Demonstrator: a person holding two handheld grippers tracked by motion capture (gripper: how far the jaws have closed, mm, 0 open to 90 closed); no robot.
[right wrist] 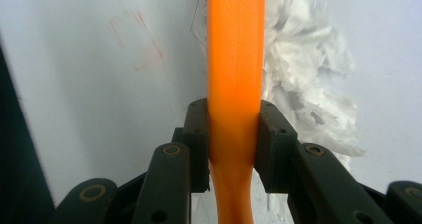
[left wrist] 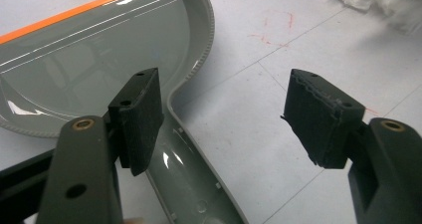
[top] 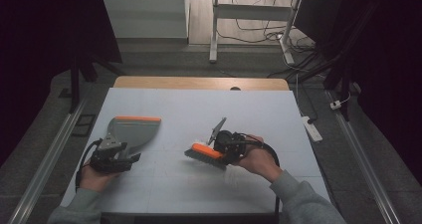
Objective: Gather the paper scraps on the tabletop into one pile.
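Observation:
A grey dustpan [top: 133,130] with an orange lip lies at the table's left, its handle [left wrist: 191,184] pointing toward the person. My left gripper [top: 129,158] sits at that handle. Its jaws stand open, the left pad [left wrist: 142,119] over the handle's edge and the right pad [left wrist: 318,117] over bare table. My right gripper [top: 220,151] is shut on the orange handle [right wrist: 234,59] of a brush [top: 203,152], whose grey bristles rest low near the table's middle. White shredded paper [right wrist: 308,84] lies beside the brush.
The white table top [top: 199,109] has a wooden far edge [top: 199,82]. A bit of the white paper [left wrist: 368,0] lies beyond the left jaws. A power strip [top: 312,128] and cables lie on the floor to the right.

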